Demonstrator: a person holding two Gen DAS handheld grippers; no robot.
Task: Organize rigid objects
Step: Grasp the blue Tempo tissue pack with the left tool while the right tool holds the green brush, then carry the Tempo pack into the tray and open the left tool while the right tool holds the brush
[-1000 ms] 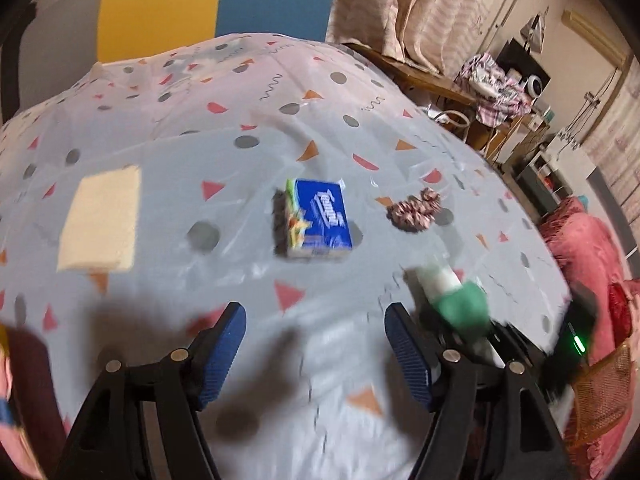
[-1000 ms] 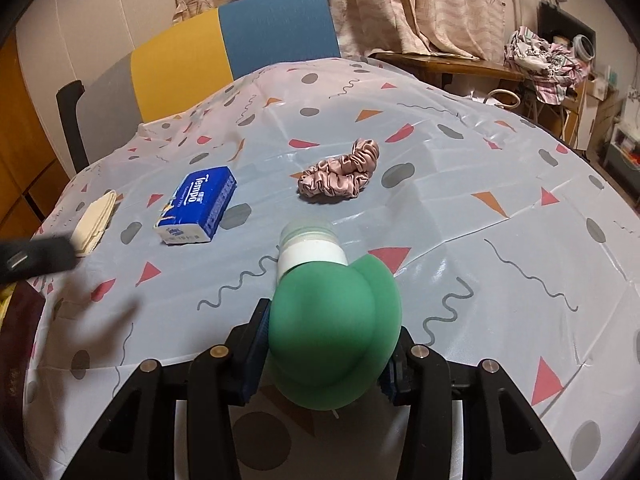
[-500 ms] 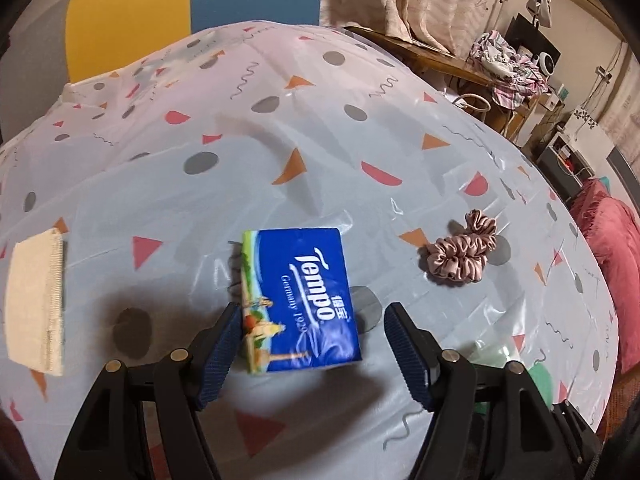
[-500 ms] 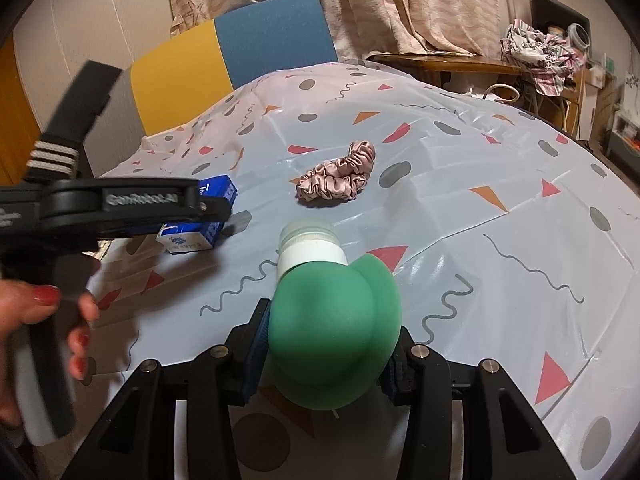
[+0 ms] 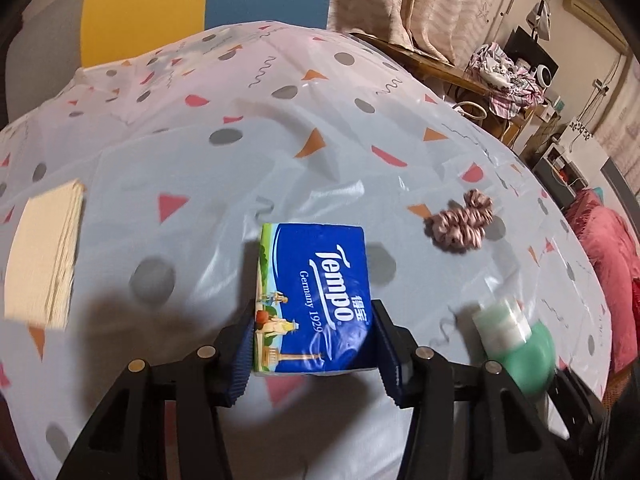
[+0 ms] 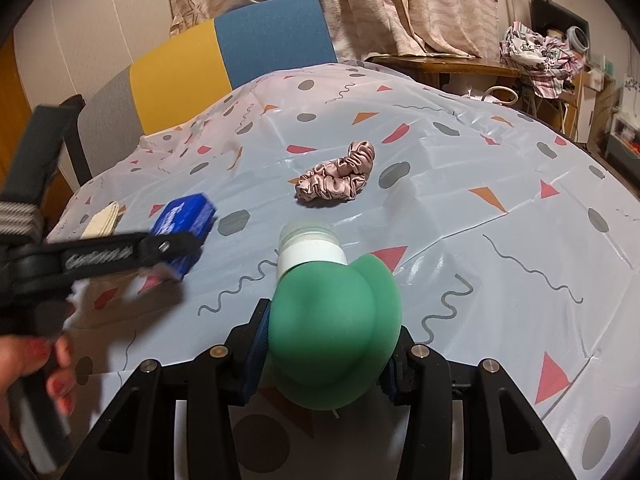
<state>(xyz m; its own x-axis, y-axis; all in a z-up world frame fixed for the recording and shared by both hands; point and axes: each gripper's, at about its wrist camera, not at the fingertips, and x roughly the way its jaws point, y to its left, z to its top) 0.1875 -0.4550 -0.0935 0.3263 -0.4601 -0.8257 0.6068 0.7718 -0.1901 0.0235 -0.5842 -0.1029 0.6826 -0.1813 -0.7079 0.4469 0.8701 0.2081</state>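
A blue Tempo tissue pack (image 5: 316,296) lies flat on the patterned tablecloth (image 5: 240,184). My left gripper (image 5: 314,352) straddles its near end, jaws closing, and both blue pads touch the pack's sides. From the right wrist view the same pack (image 6: 184,216) sits at the left, with the left gripper (image 6: 168,248) over it. My right gripper (image 6: 328,336) is shut on a green squeeze bottle (image 6: 336,320) with a white collar and clear cap, held above the cloth. The bottle (image 5: 520,340) shows blurred at the lower right of the left wrist view.
A pink satin scrunchie (image 6: 336,176) lies beyond the bottle, right of the pack. A cream folded cloth (image 5: 44,248) lies at the left. A grey, yellow and blue chair (image 6: 224,52) stands behind the table. A hand (image 6: 24,364) holds the left gripper's handle. Cluttered furniture stands at the right.
My left gripper came forward and down over the tissue pack, and its jaws narrowed from wide open onto the pack's sides. My right gripper kept still with the green bottle.
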